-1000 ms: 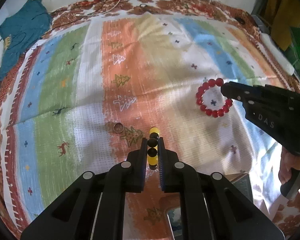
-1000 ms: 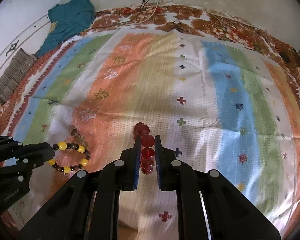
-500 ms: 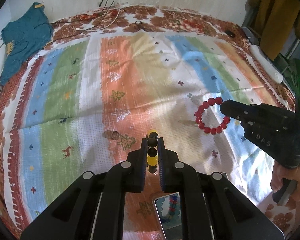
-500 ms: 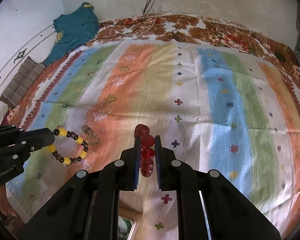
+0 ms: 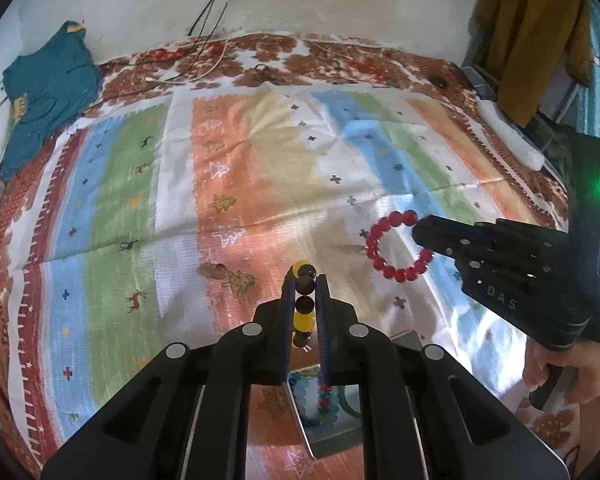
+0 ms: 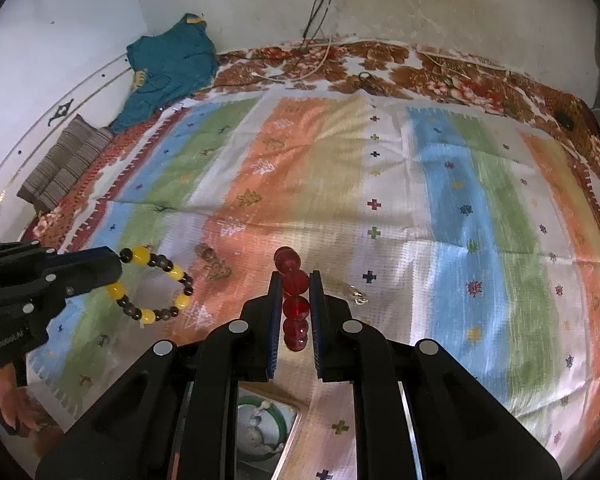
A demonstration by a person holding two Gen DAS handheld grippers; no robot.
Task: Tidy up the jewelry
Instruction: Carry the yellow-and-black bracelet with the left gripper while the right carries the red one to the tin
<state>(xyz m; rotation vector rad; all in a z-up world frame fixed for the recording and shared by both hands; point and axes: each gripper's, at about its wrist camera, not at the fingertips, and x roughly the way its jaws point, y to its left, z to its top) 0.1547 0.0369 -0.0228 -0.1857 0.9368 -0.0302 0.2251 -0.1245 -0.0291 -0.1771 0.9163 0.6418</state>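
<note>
Both tongs are clamped on bracelets held above the striped cloth [image 5: 260,152], left gripper [image 5: 305,280] on the yellow-and-dark beaded bracelet [image 6: 152,286], right gripper [image 6: 295,280] on the red glass-bead bracelet [image 5: 396,246], either of which may slip out over what looks like a metal-rimmed tray [image 5: 336,446], since each is pinched by only a few round beads.

Landmark: striped blanket [image 5: 260,184].
Ring [image 5: 219,269]: on blanket, near its middle.
Tray [image 5: 328,412]: at blanket's near edge.
Garment [image 5: 48,92]: beyond blanket's far-left corner.
</note>
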